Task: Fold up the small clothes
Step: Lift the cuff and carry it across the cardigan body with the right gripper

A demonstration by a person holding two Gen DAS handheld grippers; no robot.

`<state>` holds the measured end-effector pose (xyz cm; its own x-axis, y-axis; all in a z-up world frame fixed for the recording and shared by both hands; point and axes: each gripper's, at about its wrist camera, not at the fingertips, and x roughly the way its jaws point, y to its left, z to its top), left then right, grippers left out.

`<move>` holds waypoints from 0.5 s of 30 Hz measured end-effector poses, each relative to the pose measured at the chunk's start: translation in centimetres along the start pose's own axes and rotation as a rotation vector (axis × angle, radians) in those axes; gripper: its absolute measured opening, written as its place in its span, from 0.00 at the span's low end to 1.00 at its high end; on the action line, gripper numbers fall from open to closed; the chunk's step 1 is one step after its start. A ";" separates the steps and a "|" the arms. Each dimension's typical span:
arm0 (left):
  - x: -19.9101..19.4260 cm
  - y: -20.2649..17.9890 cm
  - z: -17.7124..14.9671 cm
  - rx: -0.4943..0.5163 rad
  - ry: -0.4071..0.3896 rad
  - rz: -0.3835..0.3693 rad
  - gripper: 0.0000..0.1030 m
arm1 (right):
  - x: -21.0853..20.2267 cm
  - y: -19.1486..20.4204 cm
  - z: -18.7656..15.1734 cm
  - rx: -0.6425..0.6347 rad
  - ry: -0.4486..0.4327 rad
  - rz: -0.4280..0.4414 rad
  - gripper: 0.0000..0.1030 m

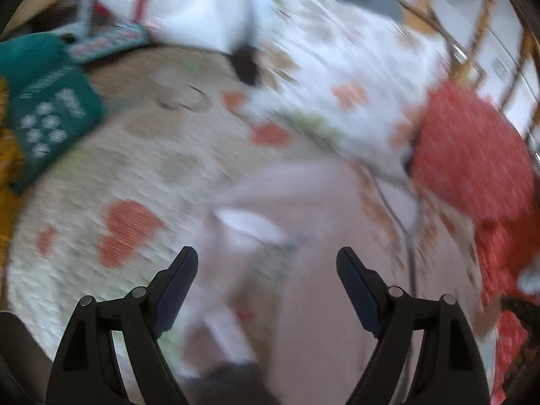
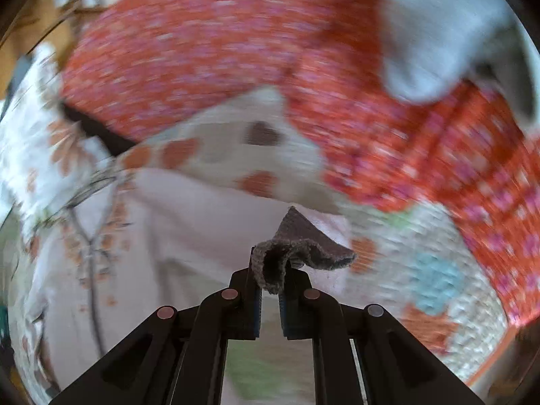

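Both views are blurred by motion. A pale pink garment [image 1: 303, 243] lies on a quilt with orange hearts [image 1: 128, 222]. My left gripper [image 1: 266, 266] is open and empty, hovering just above the garment's near part. My right gripper [image 2: 270, 270] is shut on a small grey-brown knitted cloth [image 2: 297, 246], whose corner sticks up past the fingertips. The pink garment [image 2: 189, 222] also shows below and left of the right gripper.
A red patterned cloth [image 1: 472, 141] lies to the right; it fills the top of the right wrist view [image 2: 236, 40], with a light grey garment [image 2: 432, 33] on it. A green folded garment [image 1: 50, 108] sits far left. A white floral cloth [image 1: 337, 67] lies behind.
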<state>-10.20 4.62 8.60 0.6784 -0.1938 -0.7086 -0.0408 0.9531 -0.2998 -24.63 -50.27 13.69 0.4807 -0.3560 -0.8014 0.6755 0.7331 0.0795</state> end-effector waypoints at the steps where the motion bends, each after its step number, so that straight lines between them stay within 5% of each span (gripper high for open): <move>1: -0.4 1.3 0.7 -0.030 -0.021 0.025 0.81 | 0.1 2.2 0.4 -0.029 -0.001 0.016 0.08; 8: -1.1 7.7 3.4 -0.189 -0.037 0.071 0.82 | 1.8 17.9 1.0 -0.245 0.017 0.151 0.08; 15: -0.4 10.2 4.0 -0.220 -0.004 0.092 0.82 | 4.9 33.0 -3.0 -0.454 0.096 0.235 0.08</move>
<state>-7.91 15.31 8.40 0.6675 -0.1071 -0.7369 -0.2609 0.8932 -0.3662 -1.67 -26.07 10.61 0.5223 -0.1122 -0.8453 0.2347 0.9719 0.0160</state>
